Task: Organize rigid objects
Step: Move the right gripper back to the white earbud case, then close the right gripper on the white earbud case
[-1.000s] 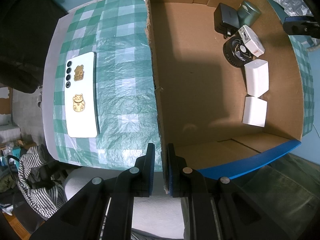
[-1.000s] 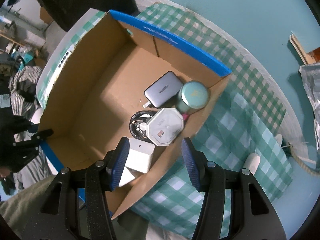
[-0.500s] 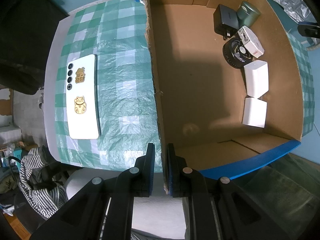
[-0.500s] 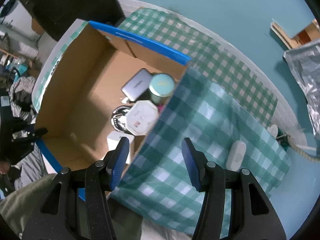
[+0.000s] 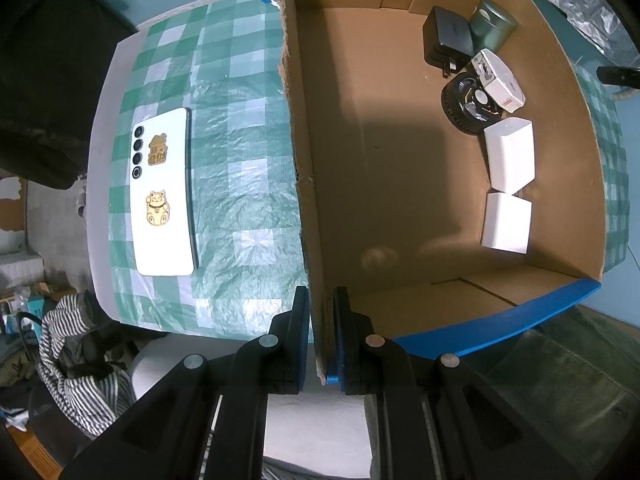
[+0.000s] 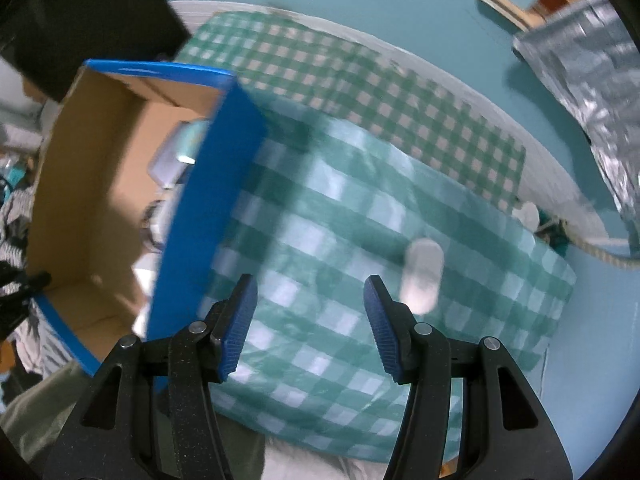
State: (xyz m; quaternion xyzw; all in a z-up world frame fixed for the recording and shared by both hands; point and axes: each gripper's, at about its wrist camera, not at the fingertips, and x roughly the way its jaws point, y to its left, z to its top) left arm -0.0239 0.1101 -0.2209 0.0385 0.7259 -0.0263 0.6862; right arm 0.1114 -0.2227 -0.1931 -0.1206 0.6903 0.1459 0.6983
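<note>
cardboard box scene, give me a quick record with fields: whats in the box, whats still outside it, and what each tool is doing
box: cardboard box, open top, blue outside
in box: black charger, green tin, white octagonal box, black round gadget, two white blocks
outside left: white phone, face down on checked cloth
outside right: small white capsule-shaped thing, blurred
left tool: left tool shut on the box wall
right tool: right tool open, empty, above cloth

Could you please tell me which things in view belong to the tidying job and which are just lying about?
Job: cardboard box, white phone, white oblong object, white cubes, black charger.
Lying about: checked cloth, striped garment, silver foil.
</note>
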